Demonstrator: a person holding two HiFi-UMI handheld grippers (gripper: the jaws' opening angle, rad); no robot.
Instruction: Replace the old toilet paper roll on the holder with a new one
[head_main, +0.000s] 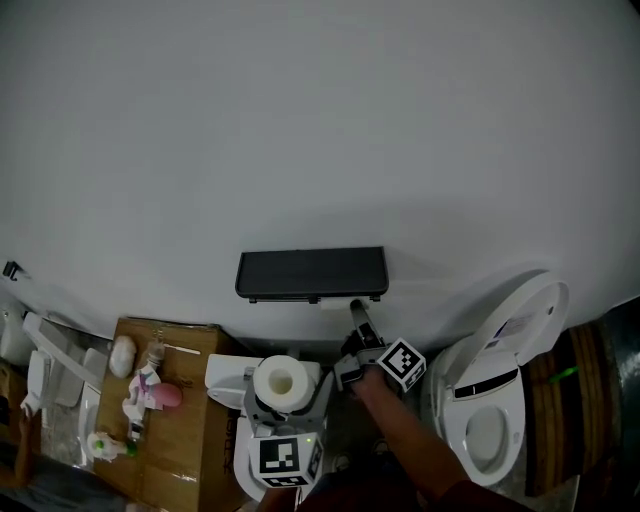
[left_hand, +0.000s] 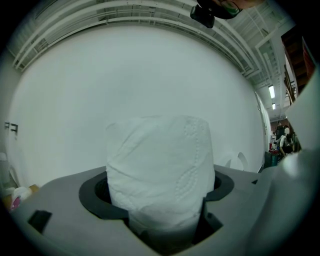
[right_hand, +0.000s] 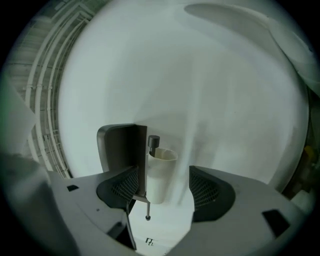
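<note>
A black toilet paper holder (head_main: 311, 273) is fixed to the white wall. My right gripper (head_main: 358, 312) reaches up just under its right end. In the right gripper view the holder (right_hand: 119, 150) appears turned on its side, and an empty pale cardboard tube (right_hand: 161, 175) sits on its thin spindle. The tube lies between the spread jaws of the right gripper (right_hand: 162, 189), with a clear gap to the right pad (right_hand: 202, 189). My left gripper (head_main: 283, 402) stays lower and is shut on a full white toilet paper roll (head_main: 280, 380) (left_hand: 160, 175), held upright.
A white toilet (head_main: 497, 400) with its lid raised stands at the right. A cardboard box (head_main: 190, 440) at the left carries several small items, among them a pink one (head_main: 165, 397). White fixtures (head_main: 50, 370) sit at the far left.
</note>
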